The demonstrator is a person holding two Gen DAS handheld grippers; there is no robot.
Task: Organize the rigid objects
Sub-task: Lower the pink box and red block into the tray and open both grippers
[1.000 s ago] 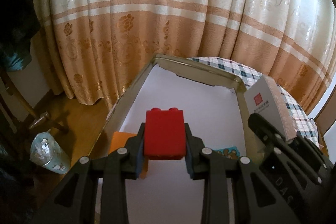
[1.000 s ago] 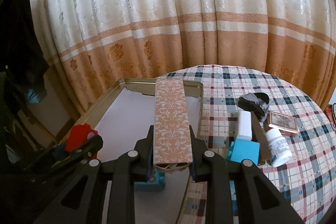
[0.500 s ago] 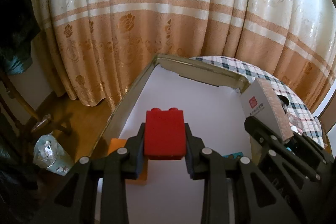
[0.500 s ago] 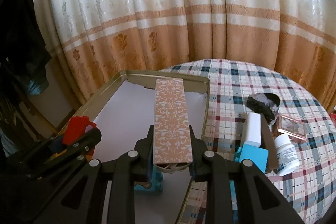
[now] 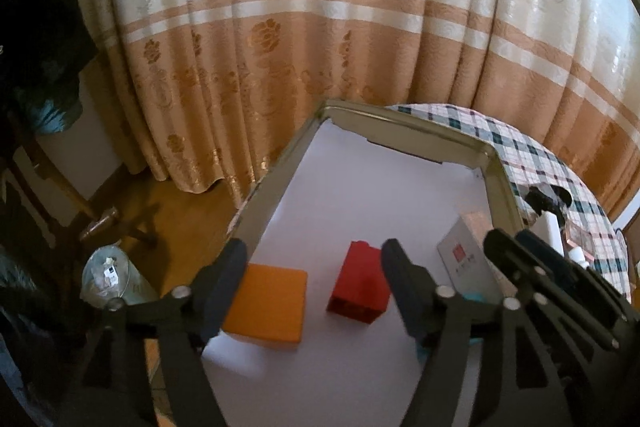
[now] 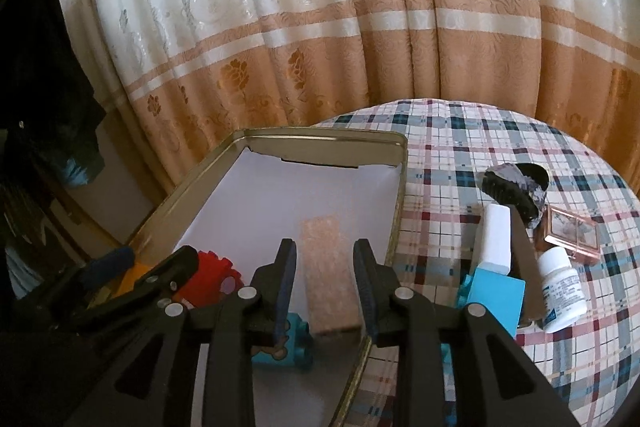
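Observation:
My left gripper [image 5: 314,259] is open above a metal tin [image 5: 404,131] lined with white paper. A red brick [image 5: 360,285] lies on the tin floor between and beyond its fingers, apart from them. An orange block [image 5: 268,303] lies to its left. My right gripper [image 6: 325,255] is open over the tin's right side [image 6: 396,223]. A tan patterned box [image 6: 328,287] lies blurred in the tin between its fingers. The box's white end shows in the left wrist view [image 5: 464,259].
A teal toy [image 6: 294,341] lies in the tin near the front. On the plaid tablecloth [image 6: 460,155] right of the tin are a teal block [image 6: 496,301], a white bottle [image 6: 562,293], a black hair clip [image 6: 516,187] and a pink compact [image 6: 574,233]. Curtains hang behind.
Both grippers have opened. The red brick has left the left gripper and lies in the tin. The patterned box has left the right gripper and lies in the tin.

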